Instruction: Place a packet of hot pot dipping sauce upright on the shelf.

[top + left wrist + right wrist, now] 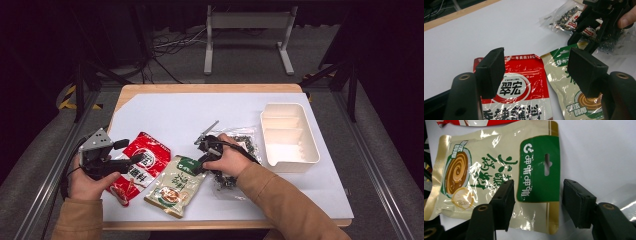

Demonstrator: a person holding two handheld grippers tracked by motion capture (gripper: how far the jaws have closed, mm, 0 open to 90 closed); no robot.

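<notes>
A cream and green packet [175,184] [571,82] [499,175] lies flat near the table's front, its green header toward my right hand. My right gripper [199,164] [537,202] is open and low over that header, one jaw on each side of it, nothing clamped. A red packet [139,165] [524,90] lies just left of the cream one. My left gripper [131,156] [536,72] hovers open above the red packet's top edge. A clear bag of dark seeds [240,145] [566,18] lies under my right hand.
A white compartment tray [289,136] stands at the right of the white mat [170,115]. The wooden table edge [210,88] runs along the back. A metal frame and cables lie on the floor behind.
</notes>
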